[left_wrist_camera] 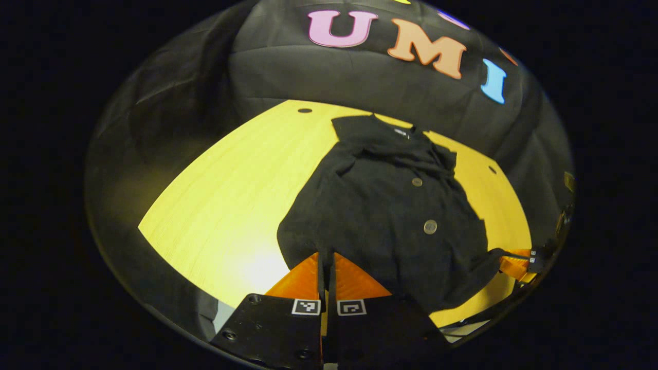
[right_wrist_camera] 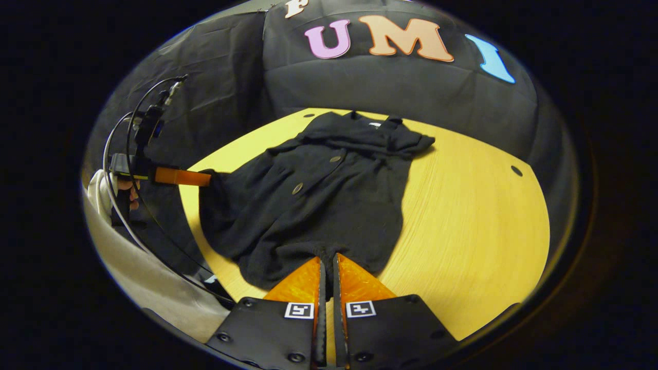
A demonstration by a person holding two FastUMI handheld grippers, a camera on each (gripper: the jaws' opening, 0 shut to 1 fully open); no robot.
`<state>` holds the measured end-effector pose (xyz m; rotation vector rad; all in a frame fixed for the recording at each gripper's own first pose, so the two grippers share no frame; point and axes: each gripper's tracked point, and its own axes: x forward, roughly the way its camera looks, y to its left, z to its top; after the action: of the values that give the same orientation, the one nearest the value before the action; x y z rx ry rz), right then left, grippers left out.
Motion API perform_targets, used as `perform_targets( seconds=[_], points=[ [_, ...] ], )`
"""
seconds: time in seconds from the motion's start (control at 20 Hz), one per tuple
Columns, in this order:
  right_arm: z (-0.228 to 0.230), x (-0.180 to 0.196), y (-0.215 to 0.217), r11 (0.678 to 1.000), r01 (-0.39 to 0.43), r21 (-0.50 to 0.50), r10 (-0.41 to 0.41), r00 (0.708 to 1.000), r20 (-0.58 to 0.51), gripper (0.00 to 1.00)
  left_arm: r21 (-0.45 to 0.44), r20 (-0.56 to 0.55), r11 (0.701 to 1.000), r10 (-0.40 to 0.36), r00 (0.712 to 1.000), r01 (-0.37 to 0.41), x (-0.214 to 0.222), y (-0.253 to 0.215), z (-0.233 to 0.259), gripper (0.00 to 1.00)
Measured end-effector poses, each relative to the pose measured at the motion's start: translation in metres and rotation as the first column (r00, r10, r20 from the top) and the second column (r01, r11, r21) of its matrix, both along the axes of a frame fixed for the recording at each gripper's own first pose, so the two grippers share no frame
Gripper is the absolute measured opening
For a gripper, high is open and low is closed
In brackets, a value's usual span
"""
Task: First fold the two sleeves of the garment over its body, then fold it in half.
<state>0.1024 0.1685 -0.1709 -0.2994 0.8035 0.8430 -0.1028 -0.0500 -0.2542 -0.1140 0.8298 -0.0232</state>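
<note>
With both sleeves seemingly already folded in, the garment (right_wrist_camera: pixel 318 205) hem at lower centre is being pinched by both narrowed grippers, left gripper (left_wrist_camera: pixel 327 267) and right gripper (right_wrist_camera: pixel 327 272), and the half-fold is being left undone.

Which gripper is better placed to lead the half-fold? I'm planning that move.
Right gripper, marginally. It and the left gripper are both shut on the black garment at its hem; the collar lies straighter ahead of the right one.

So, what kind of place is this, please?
Probably a recording booth, not a home: black cloth wall behind a bare wooden table, one black garment laid out, and cabled tongs with printed markers.
</note>
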Motion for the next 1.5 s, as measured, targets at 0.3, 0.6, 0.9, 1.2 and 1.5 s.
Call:
perform_targets(
  seconds=[0.3,0.6,0.9,1.2,1.5],
  points=[
    [0.039,0.106,0.03,0.993,0.096,0.071,-0.098,0.995,0.026,0.08,-0.074,0.117,0.997,-0.025,0.993,0.034,0.113,-0.014,0.032,0.0],
    [0.075,0.223,0.064,0.976,0.191,0.105,-0.204,0.969,0.141,0.08,-0.099,0.24,0.992,-0.053,0.969,0.079,0.234,-0.038,0.059,0.0],
    [0.064,0.31,0.081,0.962,0.242,0.124,-0.256,0.959,0.117,0.08,-0.096,0.333,0.994,-0.018,0.943,0.053,0.338,-0.042,0.068,0.0],
    [0.054,0.37,0.095,0.951,0.264,0.162,-0.28,0.956,0.085,0.09,-0.06,0.328,0.998,0.017,0.945,0.003,0.383,-0.037,0.051,0.0],
    [0.058,0.37,0.096,0.96,0.225,0.168,-0.246,0.962,0.119,0.81,-0.016,0.346,0.999,0.042,0.937,-0.039,0.381,-0.02,0.062,0.75]
  ],
)
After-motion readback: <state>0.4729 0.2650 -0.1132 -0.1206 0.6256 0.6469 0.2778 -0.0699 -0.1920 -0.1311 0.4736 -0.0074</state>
